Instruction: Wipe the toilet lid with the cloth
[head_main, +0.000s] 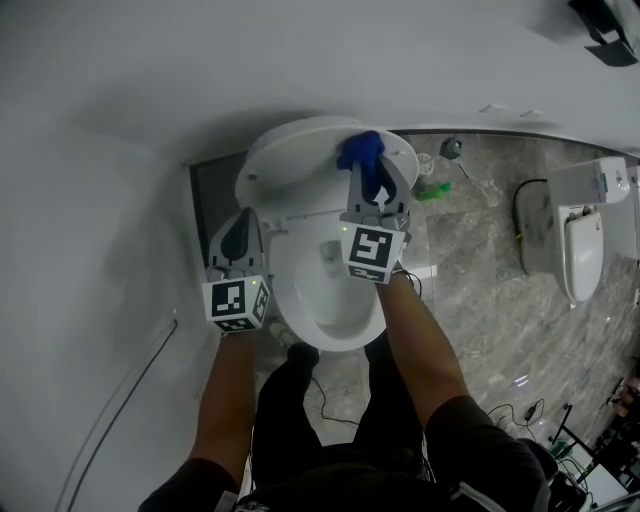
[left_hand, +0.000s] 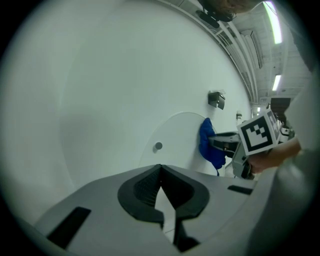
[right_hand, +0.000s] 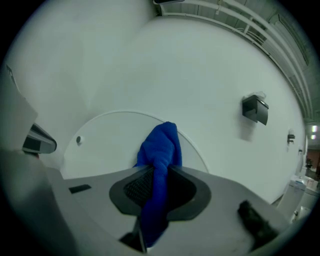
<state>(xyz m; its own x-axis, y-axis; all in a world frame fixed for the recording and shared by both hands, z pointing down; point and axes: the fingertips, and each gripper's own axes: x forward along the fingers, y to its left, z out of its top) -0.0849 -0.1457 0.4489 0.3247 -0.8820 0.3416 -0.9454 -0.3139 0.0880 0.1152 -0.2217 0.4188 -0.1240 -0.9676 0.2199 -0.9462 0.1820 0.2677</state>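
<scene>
well, at the far left the left gripper (head_main: 240, 224) hung just off the left rim of the toilet bowl (head_main: 292, 292), carried on a bare forearm. its fingers were pressed together at the tips with nothing between them, and they pointed toward the white wall (left_hand: 100, 75) and the left part of the lid. the toilet lid (head_main: 300, 160) stood raised, its back toward that wall, and it showed in both gripper views as a pale half-round with a small round stud (left_hand: 158, 146) near its left edge. further right, the blue cloth (right_hand: 161, 145) was bunched into a thick wad, and it lay against the lid close to its upper right edge. the right gripper (head_main: 372, 182) reached over the bowl from the front, its marker cube facing up. its fingers were clamped narrow on the cloth, one end sticking out ahead of the tips onto the lid and the other end trailing back between the pads. on the wall to the right of the lid sat a small dark fitting (right_hand: 255, 109). right of the toilet the grey stone floor (head_main: 470, 270) carried a small green object (head_main: 432, 192), near the bowl's right side. a second white toilet (head_main: 582, 240) stood well apart, toward the right edge of the floor.
</scene>
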